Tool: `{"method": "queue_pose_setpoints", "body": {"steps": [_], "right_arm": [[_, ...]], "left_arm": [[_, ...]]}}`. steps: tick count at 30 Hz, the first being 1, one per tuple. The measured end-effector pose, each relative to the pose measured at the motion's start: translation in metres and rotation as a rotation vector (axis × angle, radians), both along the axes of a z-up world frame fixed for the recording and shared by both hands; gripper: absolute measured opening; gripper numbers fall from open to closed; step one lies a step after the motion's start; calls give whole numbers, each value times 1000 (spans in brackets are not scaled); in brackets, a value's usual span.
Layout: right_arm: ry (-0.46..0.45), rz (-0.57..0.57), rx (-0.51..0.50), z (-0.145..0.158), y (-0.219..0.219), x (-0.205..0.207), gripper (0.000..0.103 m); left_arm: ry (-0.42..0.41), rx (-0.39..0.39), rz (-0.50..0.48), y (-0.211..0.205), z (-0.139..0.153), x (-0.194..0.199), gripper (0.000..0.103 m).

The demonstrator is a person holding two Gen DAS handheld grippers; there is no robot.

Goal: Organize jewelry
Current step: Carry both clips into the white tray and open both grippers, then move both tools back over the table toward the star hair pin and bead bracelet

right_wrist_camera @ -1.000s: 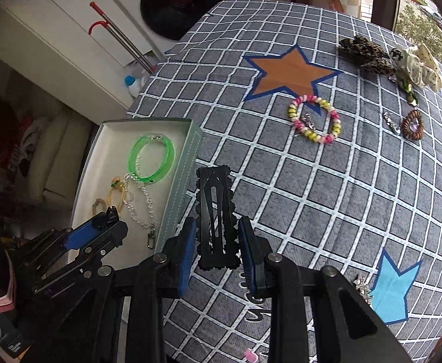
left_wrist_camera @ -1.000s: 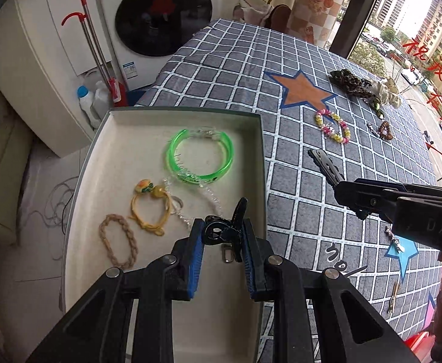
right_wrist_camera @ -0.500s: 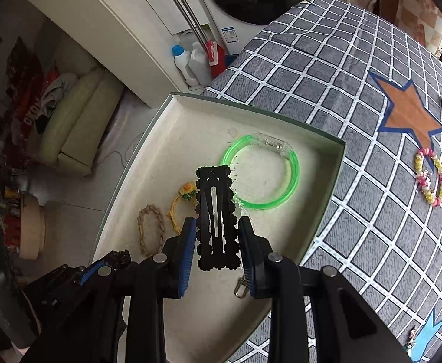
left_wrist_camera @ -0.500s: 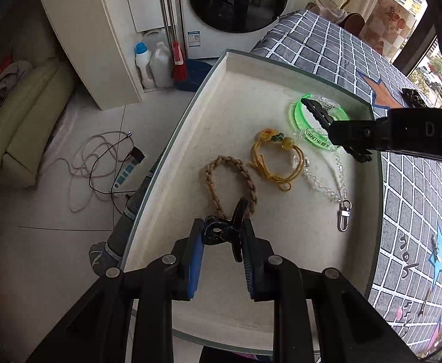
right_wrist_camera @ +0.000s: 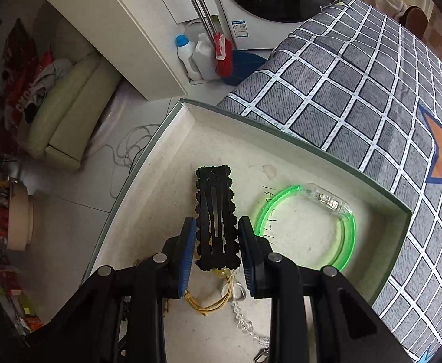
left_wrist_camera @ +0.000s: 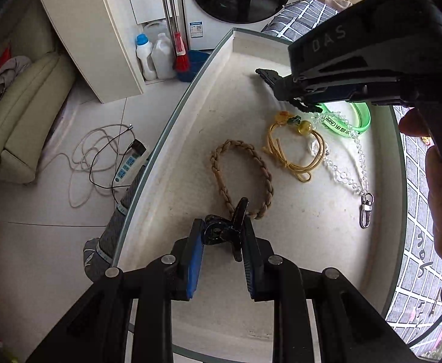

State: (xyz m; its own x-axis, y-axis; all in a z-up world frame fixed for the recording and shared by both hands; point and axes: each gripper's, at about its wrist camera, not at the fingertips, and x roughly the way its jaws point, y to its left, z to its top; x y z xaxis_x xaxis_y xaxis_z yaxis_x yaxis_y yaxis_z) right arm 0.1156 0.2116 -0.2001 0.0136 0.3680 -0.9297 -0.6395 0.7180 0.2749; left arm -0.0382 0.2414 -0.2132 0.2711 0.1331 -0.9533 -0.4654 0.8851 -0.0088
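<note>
On the left, beyond the edge of the shallow cream-lined tray with a grey-green rim, a pale cushioned sofa and a white power strip with a coiled cable sit on the tiled floor. The left gripper hangs over the near part of the tray, its blue pads pinched on a small black claw hair clip. Just past the clip lies a tan braided cord bracelet, then a yellow cord bracelet with amber beads, then a clear crystal bead chain with a metal clasp, all on the tray floor. Farther right, a translucent green plastic bangle rests near the tray's far wall. The right gripper reaches over the tray, left of the bangle, clamped on a flat black scallop-edged snap hair clip that points toward the tray's far corner. Rightmost, a grey checked tablecloth with an orange star covers the table under the tray.
</note>
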Motion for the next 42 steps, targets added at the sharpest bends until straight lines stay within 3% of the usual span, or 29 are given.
{"method": "queue_pose_setpoints", "body": {"steps": [10, 14, 17, 18, 19, 21, 29, 30, 32, 36, 42], "right_arm": [[28, 8, -12, -7, 6, 5, 34], [47, 4, 28, -2, 2, 8, 53], [49, -6, 68, 7, -6, 9, 53], [48, -12, 80, 11, -10, 9, 53], [46, -19, 90, 15, -14, 9, 53], [44, -38, 109, 22, -26, 8, 56], [45, -158, 121, 36, -91, 6, 58], [44, -178, 118, 37, -101, 7, 60], [40, -222, 111, 39, -122, 9, 68], [34, -312, 92, 39, -171, 11, 81], [9, -433, 42, 40, -248, 4, 81]], "left_arm": [[26, 4, 4, 0, 0, 3, 31], [33, -5, 18, 1, 4, 2, 31], [38, 7, 7, 0, 7, 3, 32], [41, 13, 1, -1, 8, 3, 35], [42, 18, -3, -2, 10, 4, 65], [15, 41, 8, -5, 18, 2, 95], [4, 94, -52, -17, 36, 11, 95], [4, 104, -62, -20, 39, 13, 103], [-6, 114, -86, -27, 45, 19, 103], [-21, 97, -150, -48, 55, 37, 103], [-50, 49, -261, -94, 72, 66, 103]]}}
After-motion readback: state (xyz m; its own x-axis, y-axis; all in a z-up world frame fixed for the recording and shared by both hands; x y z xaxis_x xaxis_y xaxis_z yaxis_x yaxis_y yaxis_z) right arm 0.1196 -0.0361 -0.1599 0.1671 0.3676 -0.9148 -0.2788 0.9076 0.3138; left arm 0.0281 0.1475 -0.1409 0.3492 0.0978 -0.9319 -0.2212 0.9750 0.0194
